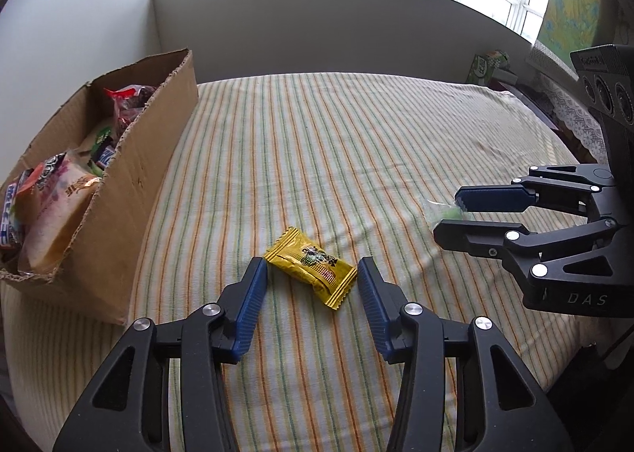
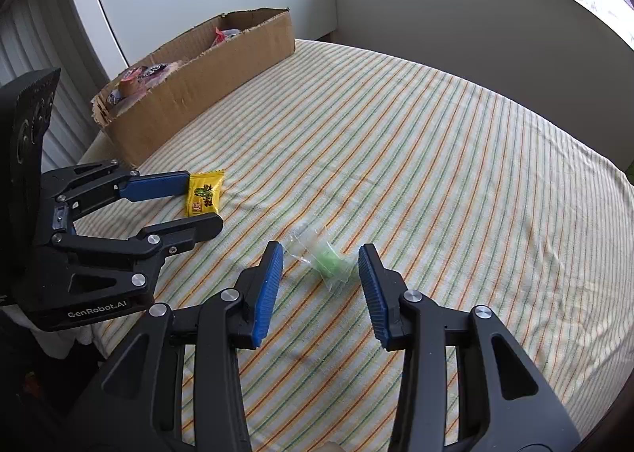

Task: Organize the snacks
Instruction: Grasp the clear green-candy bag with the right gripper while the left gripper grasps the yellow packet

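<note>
A yellow wrapped candy (image 1: 311,267) lies on the striped tablecloth (image 1: 317,158). My left gripper (image 1: 313,267) stands open around it, the blue pads close to its two ends without squeezing it. A green candy in a clear wrapper (image 2: 329,261) lies between the pads of my right gripper (image 2: 321,253), which is open with a gap on each side. The right wrist view shows the left gripper (image 2: 204,202) at the left, with the yellow candy (image 2: 204,194) at its fingertips. In the left wrist view the right gripper (image 1: 447,216) sits at the right over the green candy (image 1: 434,210).
An open cardboard box (image 1: 130,182) holding several snack packets stands at the table's left edge, also seen as the box (image 2: 206,83) at the back left. A green carton (image 1: 487,65) sits at the far right corner. A white wall and window sill run behind the table.
</note>
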`<act>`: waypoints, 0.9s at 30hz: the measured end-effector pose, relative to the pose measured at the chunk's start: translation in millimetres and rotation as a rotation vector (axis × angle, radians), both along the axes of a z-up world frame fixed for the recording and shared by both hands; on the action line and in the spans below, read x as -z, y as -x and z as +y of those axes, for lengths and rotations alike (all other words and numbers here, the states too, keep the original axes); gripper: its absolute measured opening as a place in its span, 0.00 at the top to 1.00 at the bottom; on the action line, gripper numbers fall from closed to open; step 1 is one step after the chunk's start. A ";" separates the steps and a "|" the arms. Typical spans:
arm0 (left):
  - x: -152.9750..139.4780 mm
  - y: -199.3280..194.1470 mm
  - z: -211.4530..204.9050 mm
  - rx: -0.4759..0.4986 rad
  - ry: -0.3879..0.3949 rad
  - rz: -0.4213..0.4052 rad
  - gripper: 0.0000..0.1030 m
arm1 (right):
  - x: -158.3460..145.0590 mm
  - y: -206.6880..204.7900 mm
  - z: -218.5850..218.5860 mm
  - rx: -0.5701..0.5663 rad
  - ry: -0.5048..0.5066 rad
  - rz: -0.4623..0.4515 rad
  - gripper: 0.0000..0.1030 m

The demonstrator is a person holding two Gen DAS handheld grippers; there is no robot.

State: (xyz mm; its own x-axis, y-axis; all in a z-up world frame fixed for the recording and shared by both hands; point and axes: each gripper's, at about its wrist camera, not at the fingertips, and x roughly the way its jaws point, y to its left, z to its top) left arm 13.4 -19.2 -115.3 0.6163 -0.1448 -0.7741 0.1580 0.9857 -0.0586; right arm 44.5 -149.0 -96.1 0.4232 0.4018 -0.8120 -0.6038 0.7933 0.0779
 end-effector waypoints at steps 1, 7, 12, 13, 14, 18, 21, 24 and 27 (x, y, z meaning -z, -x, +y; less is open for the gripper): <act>0.0 -1.1 -0.8 -0.001 0.000 0.002 0.55 | 1.9 -0.7 1.4 0.001 0.011 -0.001 0.60; 1.1 -6.0 -10.3 0.029 -0.027 0.003 0.55 | 6.0 -2.8 5.8 0.000 0.030 -0.011 0.60; 1.6 -4.2 -13.5 0.040 -0.038 -0.012 0.78 | 5.9 -1.8 7.6 0.005 0.047 -0.024 0.76; 1.5 -4.2 -13.1 0.039 -0.037 -0.014 0.79 | 5.7 -1.4 7.6 0.004 0.047 -0.023 0.77; 1.1 -3.8 -13.2 0.036 -0.038 -0.017 0.84 | 5.3 -1.1 7.6 0.004 0.045 -0.024 0.78; 0.1 -3.3 -13.1 0.034 -0.035 -0.024 0.88 | 4.6 -0.5 7.1 0.013 0.038 -0.025 0.78; -1.2 -2.6 -13.2 0.031 -0.030 -0.032 0.89 | 1.7 0.2 6.2 0.017 0.025 -0.030 0.78; -3.8 -1.5 -12.6 0.024 -0.022 -0.042 0.89 | -4.2 1.2 3.3 0.027 0.004 -0.042 0.78; -9.0 0.4 -8.9 0.016 -0.006 -0.053 0.89 | -12.0 1.2 -0.3 0.042 -0.029 -0.050 0.78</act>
